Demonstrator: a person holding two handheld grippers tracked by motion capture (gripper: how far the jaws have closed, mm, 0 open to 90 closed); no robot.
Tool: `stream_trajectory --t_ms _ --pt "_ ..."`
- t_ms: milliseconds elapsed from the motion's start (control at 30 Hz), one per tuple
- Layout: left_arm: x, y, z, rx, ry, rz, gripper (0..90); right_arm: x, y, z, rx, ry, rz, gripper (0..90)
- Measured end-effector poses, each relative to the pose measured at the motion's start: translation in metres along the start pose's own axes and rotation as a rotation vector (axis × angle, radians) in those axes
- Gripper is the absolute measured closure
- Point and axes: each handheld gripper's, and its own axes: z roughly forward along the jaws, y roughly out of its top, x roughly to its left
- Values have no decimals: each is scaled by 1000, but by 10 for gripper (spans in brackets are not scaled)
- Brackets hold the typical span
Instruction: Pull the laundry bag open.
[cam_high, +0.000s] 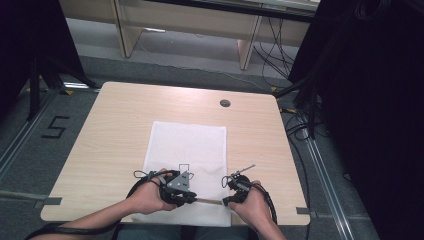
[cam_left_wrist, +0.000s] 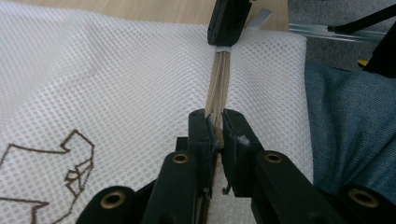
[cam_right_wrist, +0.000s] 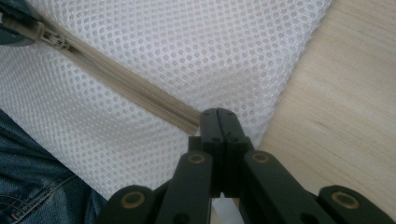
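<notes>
A white mesh bag (cam_high: 187, 150) lies flat on the wooden table (cam_high: 115, 135), its beige zipper (cam_high: 209, 201) running along the near edge. My left gripper (cam_high: 186, 196) is shut on the zipper; in the left gripper view its jaws (cam_left_wrist: 215, 119) pinch the beige zipper (cam_left_wrist: 218, 84). My right gripper (cam_high: 231, 196) is shut on the zipper's other end at the bag's corner, where the jaws (cam_right_wrist: 218, 114) close on the tape end. The slider (cam_right_wrist: 52, 39) sits far up the zipper (cam_right_wrist: 135, 91) in the right gripper view. The right gripper (cam_left_wrist: 229, 21) also appears at the top of the left gripper view.
A brown outline logo (cam_left_wrist: 70, 163) is stitched on the bag. The table has a round cable hole (cam_high: 225, 103) at the back. The person's jeans (cam_left_wrist: 350, 130) are just past the near edge. Dark curtains, stands and cables (cam_high: 300, 120) flank the table.
</notes>
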Motion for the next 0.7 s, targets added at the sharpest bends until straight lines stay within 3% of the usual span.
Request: stream_trajectory --t_ms 100,700 --pt "1 -3 -3 -15 -3 -15 820 0 0 1 -8 1 2 900" --pt "2 -2 -8 -16 2 7 820 -1 0 0 1 3 2 900"
